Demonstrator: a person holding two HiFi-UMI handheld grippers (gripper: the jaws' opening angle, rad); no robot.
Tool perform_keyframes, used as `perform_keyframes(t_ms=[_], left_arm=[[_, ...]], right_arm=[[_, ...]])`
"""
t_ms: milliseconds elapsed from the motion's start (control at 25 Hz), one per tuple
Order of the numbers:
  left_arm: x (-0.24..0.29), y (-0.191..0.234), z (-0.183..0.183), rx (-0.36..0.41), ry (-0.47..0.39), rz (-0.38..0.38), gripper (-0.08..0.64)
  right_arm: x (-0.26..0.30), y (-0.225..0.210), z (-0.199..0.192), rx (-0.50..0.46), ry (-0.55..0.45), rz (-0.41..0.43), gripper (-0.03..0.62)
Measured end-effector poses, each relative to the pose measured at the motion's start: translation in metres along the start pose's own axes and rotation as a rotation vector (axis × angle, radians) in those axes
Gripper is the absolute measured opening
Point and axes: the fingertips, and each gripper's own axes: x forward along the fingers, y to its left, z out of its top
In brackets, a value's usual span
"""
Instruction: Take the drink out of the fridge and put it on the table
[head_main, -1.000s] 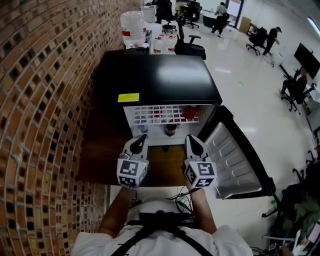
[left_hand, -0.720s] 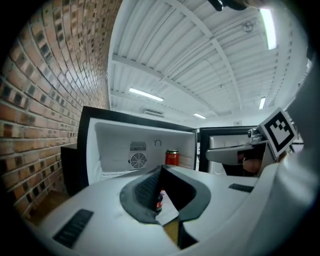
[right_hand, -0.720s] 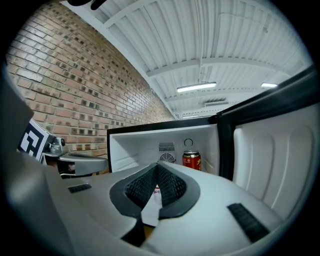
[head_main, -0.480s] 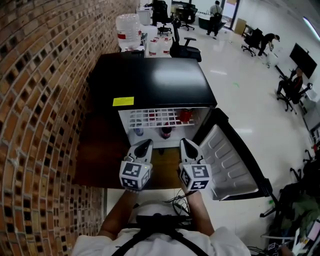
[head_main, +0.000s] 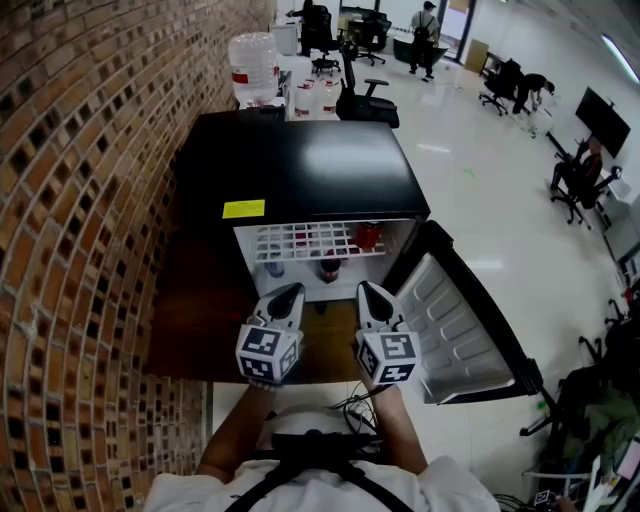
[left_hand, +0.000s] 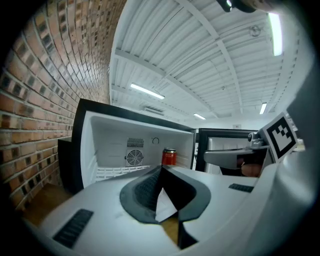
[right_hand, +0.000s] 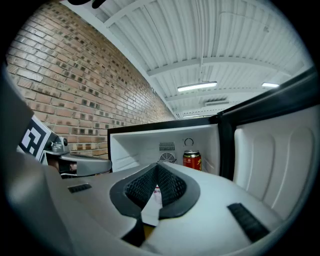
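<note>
Left tool (head_main: 291, 289) shifted, brick wall (head_main: 80, 200), glossy floor (head_main: 480, 200)

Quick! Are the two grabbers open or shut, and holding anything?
Left gripper: shut, holding nothing.
Right gripper: shut, holding nothing.

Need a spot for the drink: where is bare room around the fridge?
Bare: the table between fridge and brick wall, and its strip before the open fridge. The fridge top holds only a yellow sticker. Crowded: inside, a red can on the shelf, drinks below; the door blocks the right.
</note>
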Motion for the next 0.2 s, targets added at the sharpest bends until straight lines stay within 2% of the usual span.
perform_keyframes(t_ms=[200], left_arm=[[-0.0003,-0.0006,0.002,0.008,-0.004,-0.007,0.005]], right_arm=[[0.0004,0.0017,-0.0007,0.0,0.003,0.003,0.015]])
